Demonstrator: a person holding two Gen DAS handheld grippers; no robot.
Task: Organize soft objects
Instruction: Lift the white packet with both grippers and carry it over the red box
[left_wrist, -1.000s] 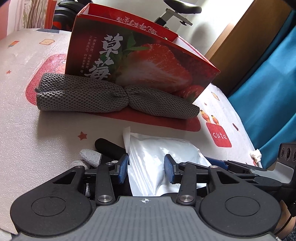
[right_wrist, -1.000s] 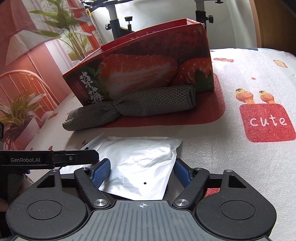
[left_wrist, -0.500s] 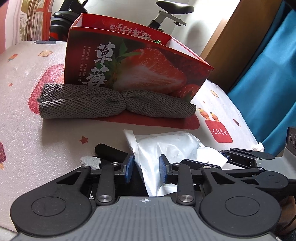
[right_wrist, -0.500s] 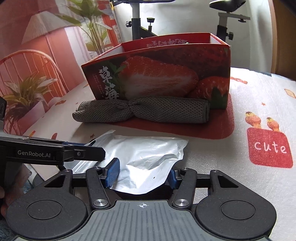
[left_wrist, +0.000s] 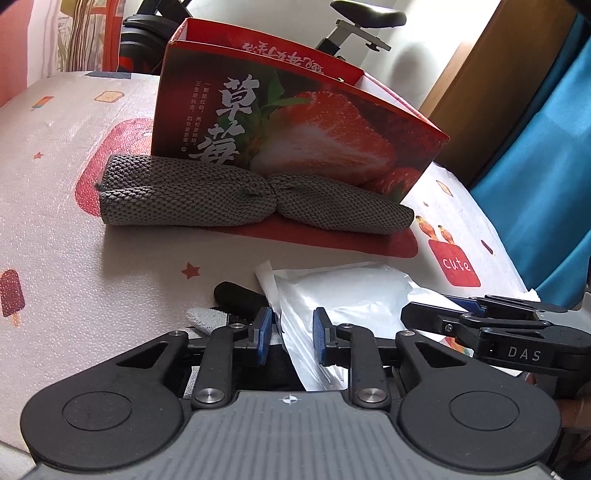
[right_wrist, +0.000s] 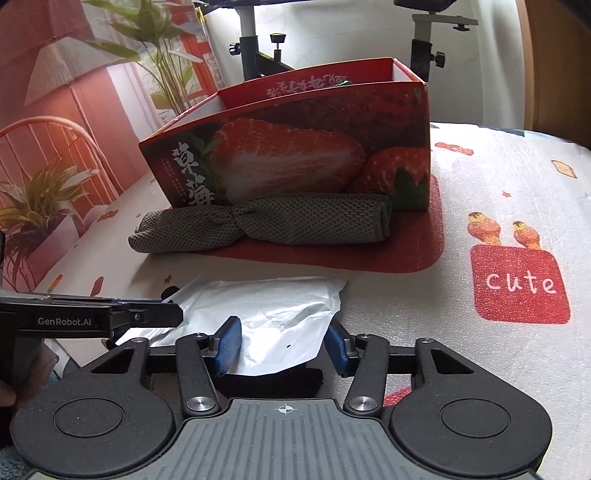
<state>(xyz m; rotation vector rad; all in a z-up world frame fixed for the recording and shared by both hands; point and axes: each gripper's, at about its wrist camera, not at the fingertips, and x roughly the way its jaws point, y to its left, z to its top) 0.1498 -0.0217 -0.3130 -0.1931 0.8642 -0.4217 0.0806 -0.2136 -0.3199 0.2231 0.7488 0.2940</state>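
A silvery plastic bag (left_wrist: 351, 295) (right_wrist: 266, 302) lies on the patterned table cover near me. My left gripper (left_wrist: 291, 332) straddles its left edge, jaws closing, a little gap still at the pads. My right gripper (right_wrist: 282, 345) straddles the bag's near right corner, jaws also closing, the left pad clear of the foil. Each gripper shows in the other's view: the right gripper (left_wrist: 480, 321), the left gripper (right_wrist: 147, 317). A black and grey glove (left_wrist: 236, 299) pokes out from under the bag. A rolled grey knit cloth (left_wrist: 221, 199) (right_wrist: 295, 221) lies against a red strawberry box (left_wrist: 295, 122) (right_wrist: 295, 155).
The open-topped box stands behind the cloth roll on a red patch of the cover (right_wrist: 406, 254). A "cute" print (right_wrist: 521, 284) marks the cover to the right. An exercise bike (right_wrist: 255, 44) stands behind the table, a blue curtain (left_wrist: 546, 184) to the right.
Both pairs of jaws have narrowed around the bag. The bag's near part has crumpled and risen between the pads. Both hands stayed nearly in place.
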